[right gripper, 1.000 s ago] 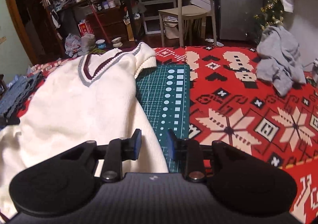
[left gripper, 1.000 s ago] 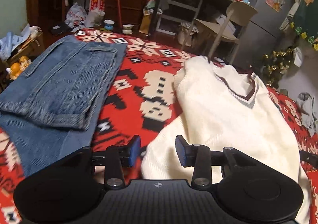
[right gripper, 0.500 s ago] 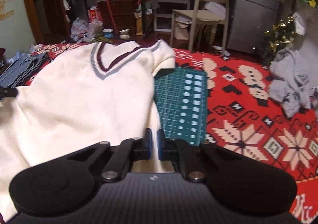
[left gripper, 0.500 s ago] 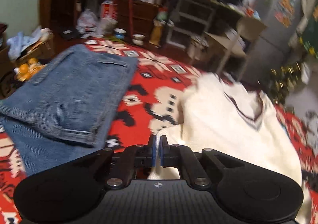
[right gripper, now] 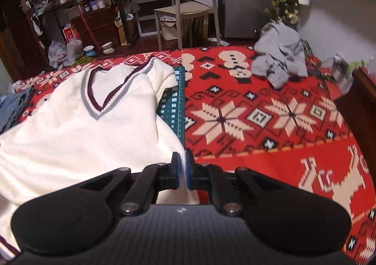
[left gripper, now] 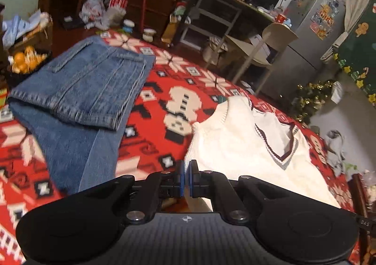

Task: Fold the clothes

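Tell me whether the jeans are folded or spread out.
Folded. The jeans lie doubled on the red patterned blanket, an upper layer ending in a hem edge over a longer layer beneath.

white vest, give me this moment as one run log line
left gripper: shut on white vest hem | right gripper: shut on white vest hem | jeans: folded

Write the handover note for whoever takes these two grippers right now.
Left gripper: shut on the bottom hem of the white V-neck sweater vest, at one corner.
Right gripper: shut on the hem's other corner.
The vest lies face up on the red patterned blanket, partly over a green cutting mat.
Done: blue jeans folded.
Left: fold the vest, then the crumpled grey garment.
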The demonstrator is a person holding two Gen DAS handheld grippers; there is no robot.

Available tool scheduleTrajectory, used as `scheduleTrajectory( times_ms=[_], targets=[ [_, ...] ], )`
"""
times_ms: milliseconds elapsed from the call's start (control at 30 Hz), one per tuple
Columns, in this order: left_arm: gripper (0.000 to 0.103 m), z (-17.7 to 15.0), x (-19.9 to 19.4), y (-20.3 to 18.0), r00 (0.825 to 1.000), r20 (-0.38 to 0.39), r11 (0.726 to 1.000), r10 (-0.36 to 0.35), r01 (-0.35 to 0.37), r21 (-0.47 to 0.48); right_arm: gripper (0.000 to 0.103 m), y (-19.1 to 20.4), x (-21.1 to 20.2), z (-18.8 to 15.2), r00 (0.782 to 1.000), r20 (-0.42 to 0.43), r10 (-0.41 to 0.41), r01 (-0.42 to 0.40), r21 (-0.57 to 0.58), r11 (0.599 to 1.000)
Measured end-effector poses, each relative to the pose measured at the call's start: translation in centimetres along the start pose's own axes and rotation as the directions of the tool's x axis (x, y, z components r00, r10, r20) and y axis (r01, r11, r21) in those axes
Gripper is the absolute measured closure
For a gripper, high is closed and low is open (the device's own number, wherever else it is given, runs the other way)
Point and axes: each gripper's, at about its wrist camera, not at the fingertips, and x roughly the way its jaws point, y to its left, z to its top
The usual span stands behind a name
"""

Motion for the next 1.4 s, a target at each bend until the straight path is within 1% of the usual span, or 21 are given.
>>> scheduleTrajectory(
  times_ms=[100, 200, 233, 267, 300, 333, 367, 467, 500, 533, 667, 767, 833, 900, 933, 1000, 1033, 1133, 1233, 1333, 1400],
  targets=[
    [0.099, -0.4, -0.2, 0.5, 1.0, -0.022, 1.0, -0.008, 0.008, -0.013, 0.096, -0.5, -0.6, -0.3, 1.0, 0.001, 0.022, -0.022, 0.04, 0.999],
    [0.098, -0.3, 0.1, 0.7, 1.0, -0.011, 1.0, -0.003, 0.003, -0.02, 0.091, -0.7, -0.2, 0.0, 1.0, 0.017, 0.015, -0.017, 0.073, 0.997],
    [0.094, -0.1, 0.2, 0.6, 1.0, 0.001, 1.0, 0.006, -0.006, -0.017, 0.088, -0.9, 0.0, 0.1, 1.0, 0.022, 0.012, -0.014, 0.085, 0.996],
    [0.089, 0.0, 0.4, 0.4, 1.0, 0.018, 1.0, 0.025, -0.025, -0.006, 0.078, -1.0, 0.4, 0.3, 1.0, 0.024, 0.013, -0.015, 0.1, 0.995],
    [0.084, 0.3, 0.5, 0.3, 0.999, 0.034, 0.999, 0.039, -0.039, 0.006, 0.076, -1.1, 0.7, 0.4, 1.0, 0.023, 0.016, -0.018, 0.109, 0.994],
    [0.076, 0.6, 0.8, 0.2, 0.998, 0.046, 0.999, 0.038, -0.038, 0.014, 0.076, -1.2, 1.2, 0.6, 1.0, 0.019, 0.021, -0.023, 0.114, 0.993],
    [0.073, 0.9, 1.2, 0.1, 0.998, 0.051, 1.0, 0.025, -0.026, 0.015, 0.075, -1.2, 1.6, 0.8, 0.999, 0.018, 0.027, -0.029, 0.117, 0.993],
    [0.07, 1.7, 3.1, -0.2, 0.999, 0.032, 1.0, -0.011, 0.01, 0.021, 0.069, -0.9, 2.8, 1.6, 0.998, 0.037, 0.058, -0.062, 0.116, 0.991],
    [0.069, 1.8, 3.9, -0.5, 1.0, 0.019, 0.999, -0.008, 0.007, 0.042, 0.066, -0.8, 3.2, 1.8, 0.997, 0.043, 0.065, -0.069, 0.115, 0.991],
    [0.069, 1.8, 4.6, -0.8, 1.0, 0.005, 0.998, 0.0, 0.0, 0.066, 0.065, -0.7, 3.7, 2.0, 0.996, 0.046, 0.075, -0.079, 0.115, 0.99],
    [0.069, 2.2, 7.8, -2.1, 0.997, -0.057, 0.984, 0.056, -0.045, 0.173, 0.065, -0.6, 5.7, 2.6, 0.995, 0.022, 0.099, -0.101, 0.115, 0.988],
    [0.071, 2.5, 9.2, -2.2, 0.994, -0.094, 0.982, 0.053, -0.034, 0.188, 0.065, -0.4, 7.2, 3.1, 0.993, 0.007, 0.115, -0.115, 0.106, 0.988],
    [0.075, 2.5, 9.6, -2.4, 0.994, -0.1, 0.978, 0.043, -0.022, 0.206, 0.067, -0.2, 8.0, 3.3, 0.991, 0.001, 0.137, -0.137, 0.103, 0.985],
    [0.078, 2.5, 9.8, -2.6, 0.993, -0.108, 0.974, 0.043, -0.017, 0.228, 0.074, 0.6, 8.6, 3.4, 0.986, -0.007, 0.164, -0.163, 0.087, 0.983],
    [0.079, 2.4, 9.8, -2.7, 0.993, -0.11, 0.971, 0.046, -0.018, 0.237, 0.075, 1.1, 8.8, 3.5, 0.984, -0.013, 0.177, -0.176, 0.072, 0.982],
    [0.085, 2.3, 9.7, -3.0, 0.992, -0.113, 0.966, 0.06, -0.029, 0.259, 0.076, 2.3, 9.2, 3.5, 0.979, -0.023, 0.204, -0.204, 0.032, 0.979],
    [0.09, 2.2, 9.7, -3.1, 0.991, -0.114, 0.963, 0.069, -0.036, 0.268, 0.077, 2.9, 9.3, 3.4, 0.976, -0.027, 0.216, -0.216, 0.008, 0.976],
    [0.091, 2.3, 9.5, -2.9, 0.99, -0.121, 0.967, 0.07, -0.037, 0.254, 0.078, 5.1, 9.1, 3.1, 0.972, -0.034, 0.234, -0.236, -0.081, 0.968],
    [0.091, 2.4, 9.4, -2.5, 0.99, -0.125, 0.973, 0.065, -0.035, 0.229, 0.078, 6.5, 8.0, 3.0, 0.975, -0.008, 0.223, -0.222, -0.161, 0.962],
    [0.091, 2.4, 9.3, -2.3, 0.99, -0.129, 0.976, 0.064, -0.035, 0.217, 0.078, 6.6, 7.0, 3.4, 0.968, 0.011, 0.25, -0.246, -0.138, 0.959],
    [0.091, 2.5, 9.2, -2.3, 0.99, -0.13, 0.977, 0.061, -0.033, 0.21, 0.078, 6.6, 7.2, 3.4, 0.964, -0.008, 0.266, -0.265, -0.115, 0.957]
  ],
)
